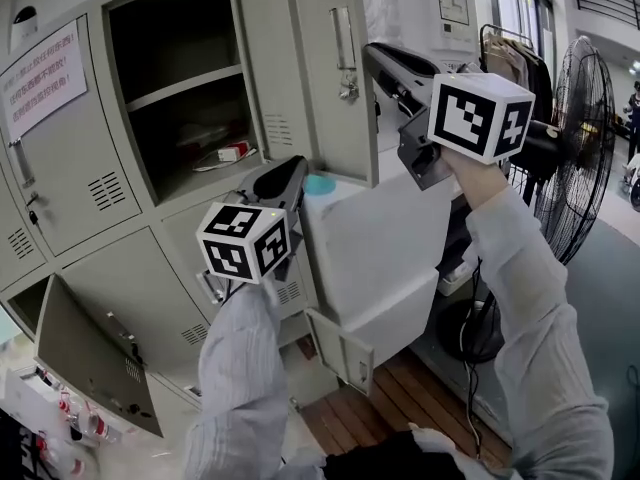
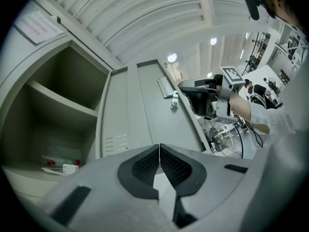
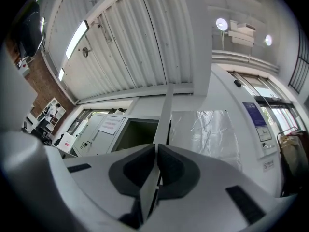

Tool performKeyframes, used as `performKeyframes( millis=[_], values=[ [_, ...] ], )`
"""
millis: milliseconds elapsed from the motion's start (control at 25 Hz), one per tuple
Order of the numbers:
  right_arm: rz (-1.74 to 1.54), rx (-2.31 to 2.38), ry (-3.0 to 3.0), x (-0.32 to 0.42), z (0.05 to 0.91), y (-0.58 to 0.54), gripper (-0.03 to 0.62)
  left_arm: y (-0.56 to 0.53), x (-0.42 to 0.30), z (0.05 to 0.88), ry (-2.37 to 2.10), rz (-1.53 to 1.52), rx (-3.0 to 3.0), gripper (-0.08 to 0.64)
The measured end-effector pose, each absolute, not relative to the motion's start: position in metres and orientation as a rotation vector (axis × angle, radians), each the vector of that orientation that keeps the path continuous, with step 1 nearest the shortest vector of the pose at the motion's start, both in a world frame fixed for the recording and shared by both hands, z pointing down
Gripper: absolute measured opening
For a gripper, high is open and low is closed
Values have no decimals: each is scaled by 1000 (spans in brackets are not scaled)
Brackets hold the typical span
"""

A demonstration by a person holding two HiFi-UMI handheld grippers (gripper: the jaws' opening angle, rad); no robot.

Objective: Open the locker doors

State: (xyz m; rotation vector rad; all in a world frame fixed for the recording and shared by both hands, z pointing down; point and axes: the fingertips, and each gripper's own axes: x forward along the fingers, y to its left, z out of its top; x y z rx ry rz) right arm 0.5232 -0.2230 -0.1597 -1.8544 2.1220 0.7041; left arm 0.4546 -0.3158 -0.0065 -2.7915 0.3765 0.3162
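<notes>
The grey upper locker door (image 1: 300, 68) stands swung open, with a handle and a small padlock (image 1: 348, 88) on its face. My right gripper (image 1: 372, 56) is shut on that door's free edge; the right gripper view shows the thin edge (image 3: 166, 110) pinched between the pads. The open compartment (image 1: 180, 88) has a shelf and a small red and white box (image 1: 232, 152). My left gripper (image 1: 295, 170) is below the open door, shut with nothing between its pads (image 2: 145, 166). In the left gripper view the door (image 2: 145, 110) rises ahead, with the right gripper (image 2: 186, 88) at its right edge.
A closed locker door with a paper notice (image 1: 45, 88) is at the left. A lower locker door (image 1: 90, 358) hangs open at the bottom left. A white box (image 1: 370, 258) stands beside the lockers. A black standing fan (image 1: 585, 148) is at the right.
</notes>
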Motion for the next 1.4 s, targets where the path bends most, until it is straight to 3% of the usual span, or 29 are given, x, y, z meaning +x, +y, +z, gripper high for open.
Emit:
performKeyframes(
  millis=[120, 1000, 1400],
  values=[
    [715, -1943, 2074, 536, -158, -227, 0, -315, 459, -3, 358, 316, -2803, 9],
    [737, -2126, 1934, 541, -146, -224, 0, -320, 418, 30, 366, 257, -2854, 9],
    [859, -1981, 1970, 452, -116, -181, 0, -328, 326, 62, 481, 237, -2900, 9]
  ],
)
